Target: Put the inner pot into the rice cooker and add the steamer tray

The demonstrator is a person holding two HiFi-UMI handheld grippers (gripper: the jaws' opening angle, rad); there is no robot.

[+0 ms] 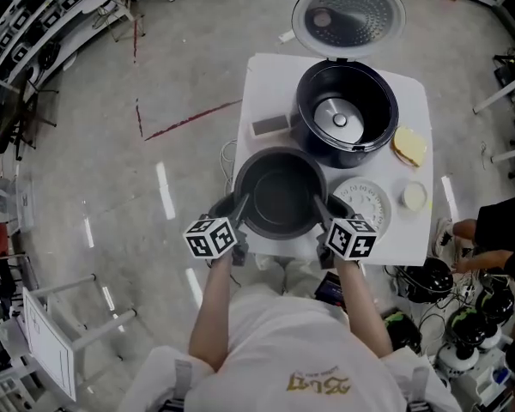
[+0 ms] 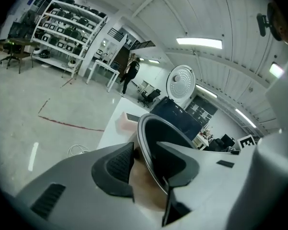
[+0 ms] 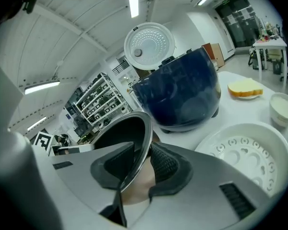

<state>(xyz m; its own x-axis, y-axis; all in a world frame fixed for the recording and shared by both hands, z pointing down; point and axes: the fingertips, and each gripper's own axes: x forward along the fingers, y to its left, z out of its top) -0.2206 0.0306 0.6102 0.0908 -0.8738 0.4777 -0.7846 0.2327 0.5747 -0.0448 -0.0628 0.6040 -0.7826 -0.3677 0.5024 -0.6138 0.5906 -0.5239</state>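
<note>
1. Nearest the person, in front of the rice cooker (image 1: pixel 345 114), the left gripper (image 2: pixel 149 169) is clamped on the left rim of the inner pot (image 1: pixel 281 197). One jaw is inside the wall and the ribbed pad is against the outside.
2. The right gripper (image 3: pixel 139 169) pinches the opposite rim the same way, partly closed with the thin wall between its jaws.
3. The dark pot hangs between the two at the front edge of the white table (image 1: pixel 266 80), just in front of the cooker and not in it. I cannot tell whether its base touches the table.
4. The white steamer tray (image 1: pixel 365 202) lies flat in front of the cooker, just right of the pot.
5. A small white cup (image 1: pixel 415 196) sits right of the tray.
6. A yellow slab (image 1: pixel 409 147) lies at the cooker's right side and a grey block (image 1: pixel 269 125) at its left.
7. The cooker stands open with its heating plate showing, and the lid (image 1: pixel 349 14) is tipped back behind it.
</note>
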